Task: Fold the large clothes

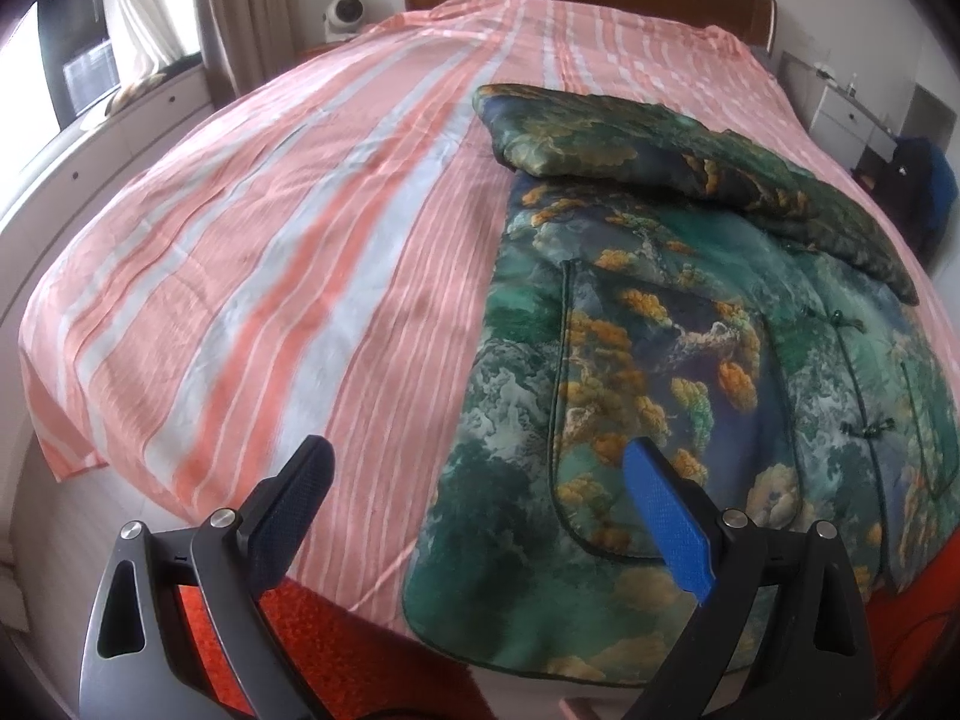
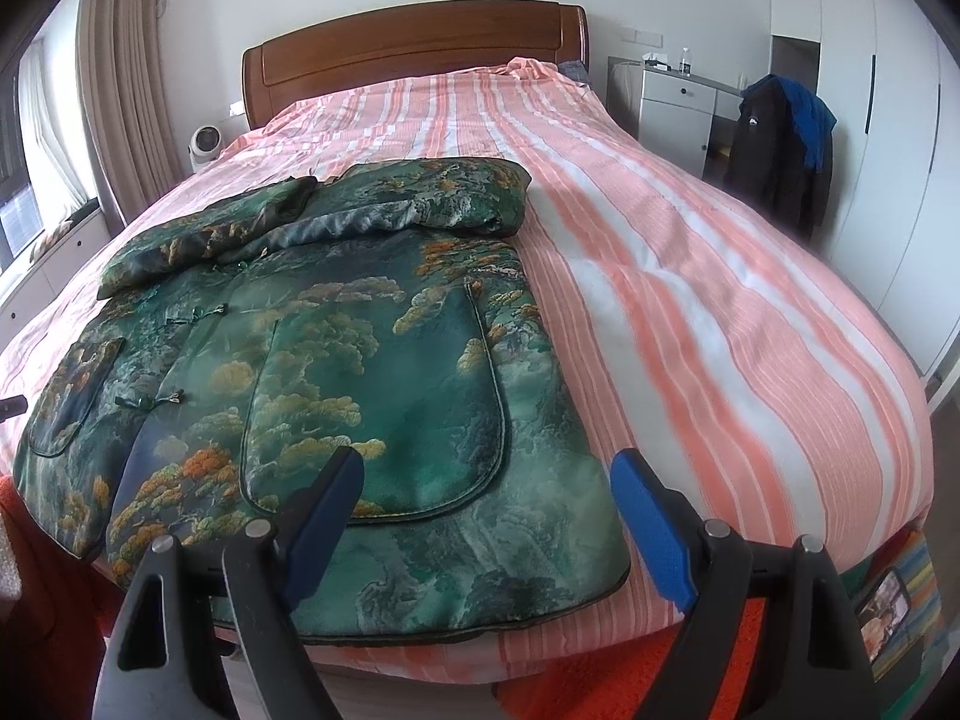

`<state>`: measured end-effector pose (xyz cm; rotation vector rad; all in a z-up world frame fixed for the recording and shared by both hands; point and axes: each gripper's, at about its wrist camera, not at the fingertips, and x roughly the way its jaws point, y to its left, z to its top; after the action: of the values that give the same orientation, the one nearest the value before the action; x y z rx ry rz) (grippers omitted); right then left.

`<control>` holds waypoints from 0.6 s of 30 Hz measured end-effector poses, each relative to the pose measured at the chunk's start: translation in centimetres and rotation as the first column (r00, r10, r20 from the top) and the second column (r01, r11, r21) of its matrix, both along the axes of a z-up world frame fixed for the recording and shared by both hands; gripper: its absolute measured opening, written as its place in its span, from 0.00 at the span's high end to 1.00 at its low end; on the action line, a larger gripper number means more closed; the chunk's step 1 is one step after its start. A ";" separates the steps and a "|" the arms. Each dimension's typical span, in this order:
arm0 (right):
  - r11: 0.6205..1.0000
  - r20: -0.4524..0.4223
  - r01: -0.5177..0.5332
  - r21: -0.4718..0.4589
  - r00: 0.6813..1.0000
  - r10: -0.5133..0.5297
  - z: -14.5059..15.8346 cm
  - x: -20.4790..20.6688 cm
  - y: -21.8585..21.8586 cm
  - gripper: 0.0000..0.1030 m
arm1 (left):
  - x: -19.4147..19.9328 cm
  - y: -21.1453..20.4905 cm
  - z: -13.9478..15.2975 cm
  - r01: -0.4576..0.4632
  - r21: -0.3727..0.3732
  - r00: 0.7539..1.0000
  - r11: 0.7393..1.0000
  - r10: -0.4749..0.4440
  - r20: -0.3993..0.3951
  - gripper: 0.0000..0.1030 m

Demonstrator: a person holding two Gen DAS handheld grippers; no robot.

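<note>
A green padded jacket (image 1: 648,324) with orange and gold tree print lies front up on the bed, both sleeves folded across its upper part. It also shows in the right wrist view (image 2: 336,360). My left gripper (image 1: 480,474) is open and empty above the jacket's lower left hem corner. My right gripper (image 2: 486,486) is open and empty above the jacket's lower right hem, near the large patch pocket (image 2: 384,414).
The bed has a pink and white striped sheet (image 1: 270,252) and a wooden headboard (image 2: 414,54). An orange rug (image 1: 336,648) lies at the bed's foot. A grey nightstand (image 2: 678,108) and a chair with dark clothes (image 2: 780,144) stand on the right. A small white fan (image 2: 204,144) is at far left.
</note>
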<state>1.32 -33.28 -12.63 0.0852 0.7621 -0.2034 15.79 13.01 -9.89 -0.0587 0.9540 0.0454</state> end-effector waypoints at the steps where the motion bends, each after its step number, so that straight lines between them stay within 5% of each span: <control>1: 1.000 0.000 0.000 0.001 1.000 0.000 0.0 0.0 0.0 0.19 | 0.0 0.0 0.0 -0.001 0.000 1.000 1.000 0.001 0.000 0.05; 8: 1.000 0.000 -0.002 0.003 1.000 0.002 0.0 0.0 0.0 0.19 | 0.0 0.0 0.4 0.021 0.040 1.000 0.999 -0.021 -0.010 0.05; 15: 1.000 0.022 -0.002 -0.005 1.000 0.002 0.4 -0.4 -0.1 0.19 | -0.6 1.4 4.9 0.048 0.330 0.998 0.943 -0.060 0.027 0.03; 18: 1.000 0.019 0.000 0.004 1.000 0.000 0.3 -0.3 -0.2 0.19 | -1.1 2.8 6.5 0.019 0.387 0.998 0.922 -0.041 0.050 0.02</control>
<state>1.05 -33.50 -12.37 0.0907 0.7431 -0.2009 14.71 15.78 -3.43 0.3187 0.8737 0.2024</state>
